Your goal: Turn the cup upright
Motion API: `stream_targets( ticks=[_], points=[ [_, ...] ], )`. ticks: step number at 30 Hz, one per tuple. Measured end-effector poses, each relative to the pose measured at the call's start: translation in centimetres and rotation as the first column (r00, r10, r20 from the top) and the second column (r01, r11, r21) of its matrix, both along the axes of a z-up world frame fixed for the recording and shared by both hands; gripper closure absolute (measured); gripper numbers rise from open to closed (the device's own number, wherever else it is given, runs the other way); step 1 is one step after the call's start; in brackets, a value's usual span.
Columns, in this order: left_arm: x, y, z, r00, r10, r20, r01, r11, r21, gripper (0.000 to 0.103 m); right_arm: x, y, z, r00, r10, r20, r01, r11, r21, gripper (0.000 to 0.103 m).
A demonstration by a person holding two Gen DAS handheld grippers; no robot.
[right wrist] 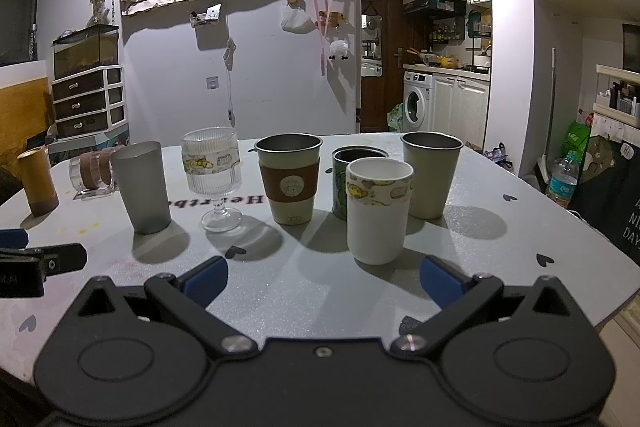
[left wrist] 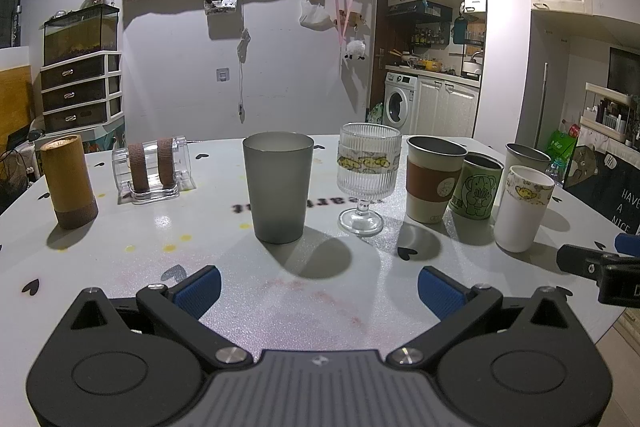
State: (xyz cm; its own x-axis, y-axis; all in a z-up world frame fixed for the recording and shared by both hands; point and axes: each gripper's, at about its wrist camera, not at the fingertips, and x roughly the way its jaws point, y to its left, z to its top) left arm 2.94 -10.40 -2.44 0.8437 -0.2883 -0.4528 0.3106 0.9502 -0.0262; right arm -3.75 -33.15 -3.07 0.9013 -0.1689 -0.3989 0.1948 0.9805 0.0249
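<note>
Several cups stand upright in a row on the white table (left wrist: 280, 307): a grey tumbler (left wrist: 277, 187), a ribbed stemmed glass (left wrist: 367, 177), a cream cup with a brown sleeve (left wrist: 432, 179), a green cartoon cup (left wrist: 476, 187), a steel cup (left wrist: 524, 157) and a white taped cup (left wrist: 522, 207). My left gripper (left wrist: 319, 289) is open and empty, just in front of the grey tumbler. My right gripper (right wrist: 324, 281) is open and empty, just in front of the white taped cup (right wrist: 378, 209). The grey tumbler (right wrist: 141, 187) shows at the left of the right wrist view.
A brown cylindrical canister (left wrist: 70, 181) and a clear acrylic holder with brown bands (left wrist: 154, 169) stand at the table's left. The right gripper's tip (left wrist: 600, 261) shows at the left view's right edge. The table's right edge (right wrist: 600, 247) drops to the floor beside a water bottle (right wrist: 562, 179).
</note>
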Motion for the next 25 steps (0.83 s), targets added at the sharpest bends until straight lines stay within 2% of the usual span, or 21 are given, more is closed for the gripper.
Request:
stream_targets(
  ticks=[25],
  points=[
    [-0.01, 0.01, 0.01, 1.000, 0.001, -0.002, -0.001, 1.000, 0.002, 0.000, -0.15, -0.11, -0.06, 1.000, -0.005, -0.001, 0.005, 1.000, 0.002, 0.000]
  ],
)
